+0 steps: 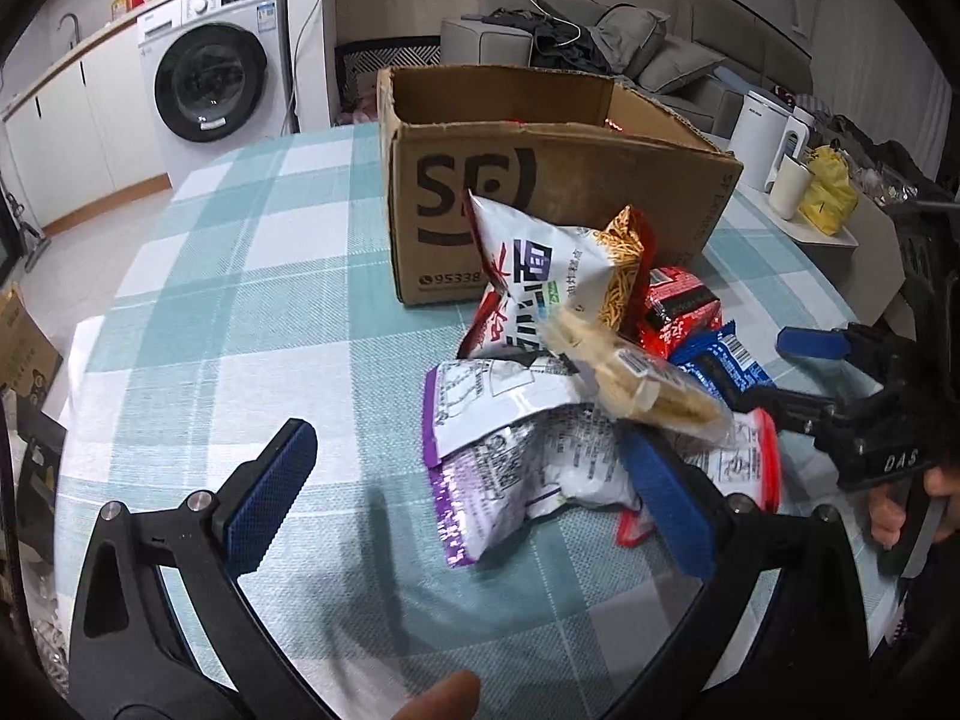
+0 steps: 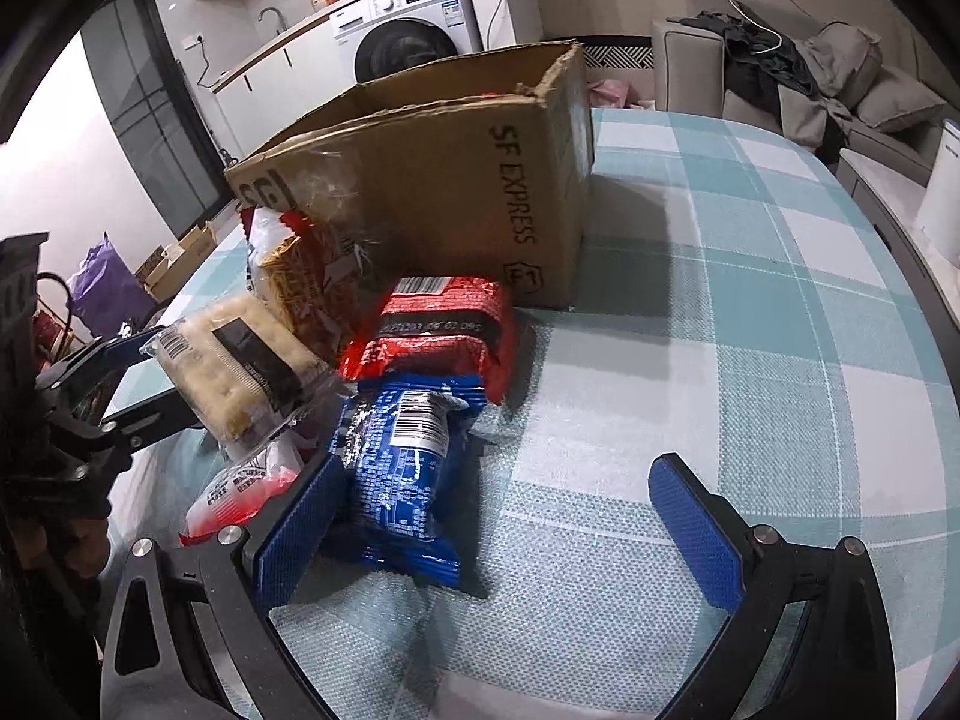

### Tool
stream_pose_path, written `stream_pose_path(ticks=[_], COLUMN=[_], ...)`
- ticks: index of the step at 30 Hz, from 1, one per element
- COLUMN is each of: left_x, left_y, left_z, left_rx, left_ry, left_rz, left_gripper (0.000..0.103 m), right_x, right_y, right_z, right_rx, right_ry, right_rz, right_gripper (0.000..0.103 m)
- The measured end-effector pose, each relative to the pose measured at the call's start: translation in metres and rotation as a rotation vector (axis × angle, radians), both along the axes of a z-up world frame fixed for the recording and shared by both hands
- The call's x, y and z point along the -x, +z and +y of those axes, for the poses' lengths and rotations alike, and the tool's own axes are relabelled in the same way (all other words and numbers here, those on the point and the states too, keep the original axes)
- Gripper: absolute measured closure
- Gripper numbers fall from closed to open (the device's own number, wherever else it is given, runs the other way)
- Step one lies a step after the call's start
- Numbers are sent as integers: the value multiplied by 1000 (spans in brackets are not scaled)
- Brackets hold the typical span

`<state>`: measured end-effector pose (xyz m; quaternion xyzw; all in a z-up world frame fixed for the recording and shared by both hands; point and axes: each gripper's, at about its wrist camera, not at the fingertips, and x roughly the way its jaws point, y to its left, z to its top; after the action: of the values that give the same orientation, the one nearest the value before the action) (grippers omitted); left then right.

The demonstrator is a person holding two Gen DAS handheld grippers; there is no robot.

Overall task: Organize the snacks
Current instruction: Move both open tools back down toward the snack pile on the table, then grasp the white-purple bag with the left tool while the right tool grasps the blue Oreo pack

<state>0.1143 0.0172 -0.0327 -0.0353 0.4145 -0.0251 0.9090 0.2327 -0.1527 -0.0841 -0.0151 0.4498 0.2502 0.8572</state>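
Note:
A pile of snack packs lies on the checked tablecloth in front of an open cardboard box [image 1: 558,180] [image 2: 456,180]. My left gripper [image 1: 474,468] is open over two purple-edged white bags [image 1: 510,426]. A clear pack of pale crackers [image 1: 636,384] [image 2: 240,366] lies on top of the pile. A white noodle-snack bag [image 1: 558,276] leans on the box. My right gripper [image 2: 498,510] is open around a blue pack [image 2: 402,468], its left finger touching the pack. A red pack [image 2: 444,330] lies behind it. The right gripper also shows in the left wrist view [image 1: 780,372].
A white kettle [image 1: 762,138], a cup and a yellow bag [image 1: 831,192] stand on a side surface at the right. A washing machine [image 1: 216,66] and a grey sofa [image 1: 660,54] are beyond the table. Bare tablecloth [image 2: 750,312] lies right of the box.

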Motion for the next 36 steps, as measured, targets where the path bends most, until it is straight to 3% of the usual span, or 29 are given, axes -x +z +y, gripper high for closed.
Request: stream_pose_path(ticks=[12,20,30,36], left_x=[-22,-32,-26,-24], left_y=[-20,-29,-36,-36], left_z=[-4,3,7,8], left_rx=[-16,-15,-36,-34], left_ry=[4,17,10,-21], left_rz=[65,83,95,97], left_gripper=[1,1,1,13], right_x=[1,0,-3,-2], right_y=[-4,-8,-9,-10], right_z=[18,35,22,16], right_rx=[16,107,125,129], right_ry=[58,66,34,28], right_rz=[6,-27,-27,-36], right_gripper=[0,0,0,4])
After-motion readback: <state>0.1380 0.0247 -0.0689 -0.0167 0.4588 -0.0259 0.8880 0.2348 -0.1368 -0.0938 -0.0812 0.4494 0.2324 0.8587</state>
